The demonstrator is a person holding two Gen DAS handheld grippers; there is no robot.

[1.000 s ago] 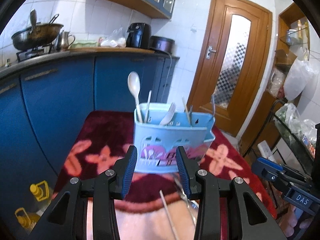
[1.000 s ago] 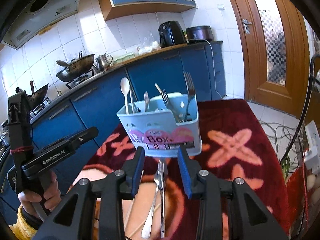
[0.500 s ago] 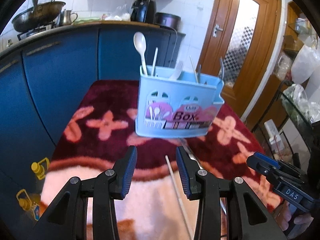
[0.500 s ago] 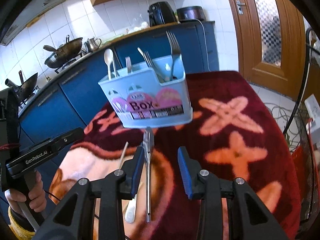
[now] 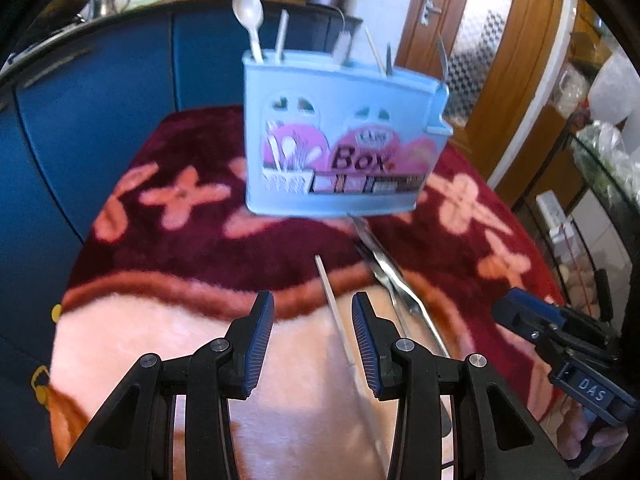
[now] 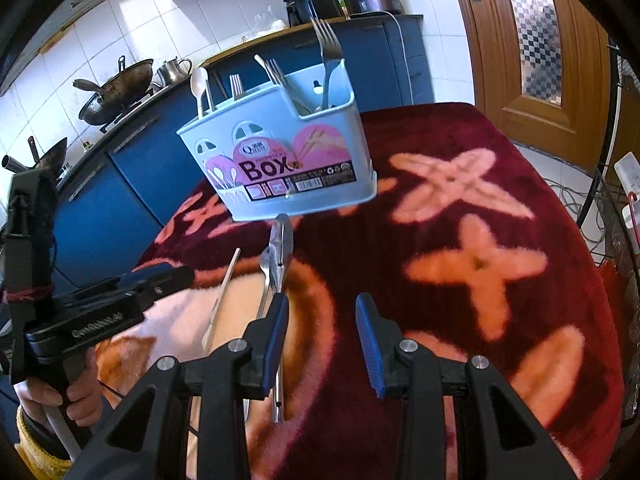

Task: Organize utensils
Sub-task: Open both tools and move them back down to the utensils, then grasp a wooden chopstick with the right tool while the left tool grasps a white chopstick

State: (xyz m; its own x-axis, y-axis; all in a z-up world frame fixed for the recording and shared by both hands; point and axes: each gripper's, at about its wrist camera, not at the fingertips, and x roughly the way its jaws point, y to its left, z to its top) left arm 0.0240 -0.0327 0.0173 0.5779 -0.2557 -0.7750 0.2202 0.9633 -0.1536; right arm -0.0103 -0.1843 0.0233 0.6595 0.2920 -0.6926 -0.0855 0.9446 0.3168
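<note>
Left wrist view: my left jaws (image 5: pixel 313 338) stand partly open and hold nothing; between and beyond them lies one pale chopstick (image 5: pixel 335 312) on the bench's flowered cloth (image 5: pixel 168 248), toward the near edge. Just right of it lie steel utensils (image 5: pixel 394 280), their tips running up to the foot of the blue utensil box (image 5: pixel 340 136), which stands upright near the middle of the bench. Filed in the box: a white spoon (image 5: pixel 249 16), a few sticks and handles, blurred. The other handheld unit (image 5: pixel 560 344) shows at the right edge. Right wrist view: my right jaws (image 6: pixel 321 334) stand partly open, empty; the steel pieces, a spoon (image 6: pixel 267 264) among them, pass beside my left pad (image 6: pixel 274 332), apart from it as far as I can tell. The chopstick (image 6: pixel 224 292) lies further left. In the box (image 6: pixel 280 160): forks (image 6: pixel 328 44), the white spoon (image 6: pixel 199 84), more handles. Status, by my reckoning: most utensils are stowed; the chopstick and the steel pieces remain loose on the bench; no pickup yet begun.
</note>
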